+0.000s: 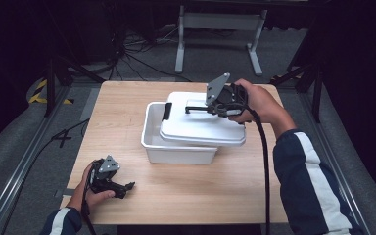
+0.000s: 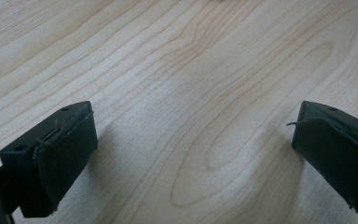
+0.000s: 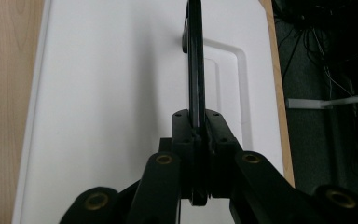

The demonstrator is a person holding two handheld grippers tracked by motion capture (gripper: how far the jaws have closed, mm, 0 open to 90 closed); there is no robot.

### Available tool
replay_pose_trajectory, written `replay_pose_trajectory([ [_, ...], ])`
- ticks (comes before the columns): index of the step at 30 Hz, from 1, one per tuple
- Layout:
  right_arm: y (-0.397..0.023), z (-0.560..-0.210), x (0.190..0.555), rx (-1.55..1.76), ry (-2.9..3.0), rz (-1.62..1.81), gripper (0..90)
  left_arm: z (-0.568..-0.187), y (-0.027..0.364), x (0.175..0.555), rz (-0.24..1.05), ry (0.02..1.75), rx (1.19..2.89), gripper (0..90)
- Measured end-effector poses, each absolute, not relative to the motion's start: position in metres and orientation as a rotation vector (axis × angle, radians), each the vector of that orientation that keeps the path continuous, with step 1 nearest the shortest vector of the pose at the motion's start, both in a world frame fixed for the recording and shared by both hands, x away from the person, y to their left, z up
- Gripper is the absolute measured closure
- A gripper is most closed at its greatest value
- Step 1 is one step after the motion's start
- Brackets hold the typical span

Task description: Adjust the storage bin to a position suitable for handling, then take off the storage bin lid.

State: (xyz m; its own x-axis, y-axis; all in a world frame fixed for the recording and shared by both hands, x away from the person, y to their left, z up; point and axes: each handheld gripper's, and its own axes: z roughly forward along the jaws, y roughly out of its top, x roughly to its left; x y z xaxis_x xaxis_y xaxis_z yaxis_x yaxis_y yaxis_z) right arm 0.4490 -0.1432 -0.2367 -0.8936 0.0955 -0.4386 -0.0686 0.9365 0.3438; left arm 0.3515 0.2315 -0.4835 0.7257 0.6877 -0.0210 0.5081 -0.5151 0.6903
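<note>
Your right gripper (image 1: pixel 219 105) pinches the thin black handle (image 3: pixel 195 65) of the smooth white rectangular plastic lid (image 1: pixel 201 122) — fingers clamped tight. The lid sits skewed over the white plastic tub (image 1: pixel 152 132), long axis running left to right. Your left gripper (image 2: pixel 191 154) rests on the pale grained wooden worktop (image 1: pixel 127 103) — fingers wide, holding nothing.

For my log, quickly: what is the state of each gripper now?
Left gripper: open, holding nothing, low over the table.
Right gripper: closed on the black handle of the white lid.

Lid (image 1: pixel 203 126) askew atop bin (image 1: pixel 169 147), mid-table (image 1: pixel 186 196).
</note>
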Motion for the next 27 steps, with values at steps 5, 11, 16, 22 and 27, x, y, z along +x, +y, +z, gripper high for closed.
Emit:
replay_pose_trajectory([
  [5, -0.158, -0.236, 0.447, 0.044, 2.629, 0.483, 84.7, -0.484, 0.231, 0.352, 0.335, 0.9, 2.231, 0.5],
  [11, -0.174, -0.233, 0.444, 0.05, 2.612, 0.489, 84.6, -0.483, 0.232, 0.352, 0.335, 0.893, 2.236, 0.2],
  [16, -0.188, -0.233, 0.44, 0.065, 2.606, 0.504, 84.7, -0.483, 0.232, 0.353, 0.334, 0.892, 2.237, 0.2],
  [22, -0.203, -0.237, 0.438, 0.095, 2.603, 0.482, 84.6, -0.483, 0.232, 0.352, 0.334, 0.896, 2.238, 0.3],
  [27, -0.218, -0.236, 0.435, 0.125, 2.591, 0.497, 84.6, -0.483, 0.232, 0.352, 0.337, 0.895, 2.237, 0.4],
])
